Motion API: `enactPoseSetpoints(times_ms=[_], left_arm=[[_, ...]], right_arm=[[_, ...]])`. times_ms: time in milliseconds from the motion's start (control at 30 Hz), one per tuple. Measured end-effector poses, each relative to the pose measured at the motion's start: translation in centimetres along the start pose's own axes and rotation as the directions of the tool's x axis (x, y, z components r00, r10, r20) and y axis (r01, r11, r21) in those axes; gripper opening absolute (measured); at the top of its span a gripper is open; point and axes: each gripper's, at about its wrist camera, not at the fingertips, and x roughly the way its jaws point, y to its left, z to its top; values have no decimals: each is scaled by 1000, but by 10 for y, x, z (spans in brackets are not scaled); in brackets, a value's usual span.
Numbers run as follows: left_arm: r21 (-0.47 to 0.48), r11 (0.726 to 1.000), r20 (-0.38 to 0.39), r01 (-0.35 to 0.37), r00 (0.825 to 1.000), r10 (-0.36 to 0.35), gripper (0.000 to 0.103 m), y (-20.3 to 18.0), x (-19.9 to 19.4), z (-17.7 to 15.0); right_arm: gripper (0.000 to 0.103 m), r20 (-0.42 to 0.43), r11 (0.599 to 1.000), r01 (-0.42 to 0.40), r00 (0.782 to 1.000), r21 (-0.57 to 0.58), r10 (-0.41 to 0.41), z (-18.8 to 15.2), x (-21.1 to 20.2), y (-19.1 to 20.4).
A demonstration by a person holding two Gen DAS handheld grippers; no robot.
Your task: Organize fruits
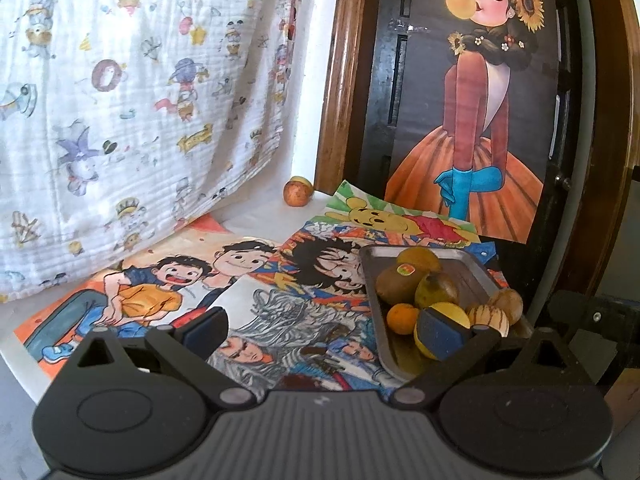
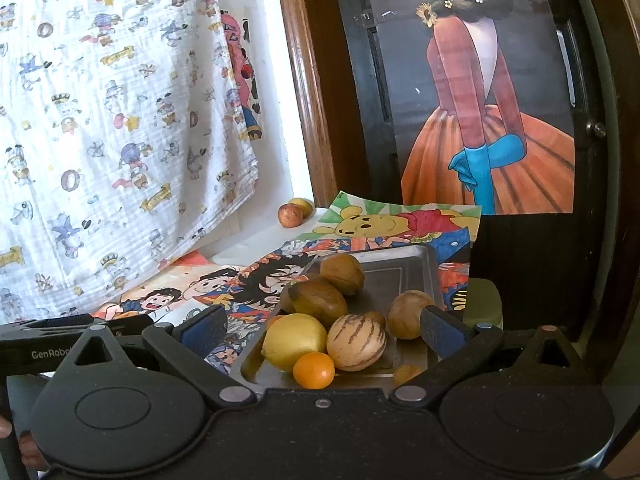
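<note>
1. Our left gripper [image 1: 324,330] hangs over the cartoon drawings [image 1: 280,304] that cover the table, its jaws spread wide with nothing between them. Its right pad overlaps the lemon [image 1: 440,332] in the picture, but we cannot tell if it touches.
2. Our right gripper [image 2: 322,330] is also wide open and empty, held just in front of the metal tray [image 2: 404,276], with the near fruit showing between its fingers.
3. The tray sits on the drawings at the table's right side and holds most of the fruit: the lemon, a small orange [image 2: 314,370], a striped pale melon-like fruit [image 2: 356,342], and several brown fruits, one with a sticker [image 1: 405,269].
4. Two fruits lie well apart from the tray in the far corner: a reddish-brown one [image 2: 290,215] with a yellow one [image 2: 302,205] just behind it, touching or nearly so.
5. A printed white cloth [image 1: 132,112] hangs on the left, draping down onto the table edge near that corner.
6. A wooden frame [image 1: 340,80] and a poster of a girl in an orange dress [image 1: 476,120] stand behind the tray, closing off the right side.
</note>
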Motion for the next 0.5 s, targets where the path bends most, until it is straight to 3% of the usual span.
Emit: enactPoseSetpoints(times_ms=[500], left_arm=[[-22,1000,0,-9,1000,9,103,21,-17,-13]], right_arm=[[102,0,1000,-5,1000,-1,5,-13,-11,17]])
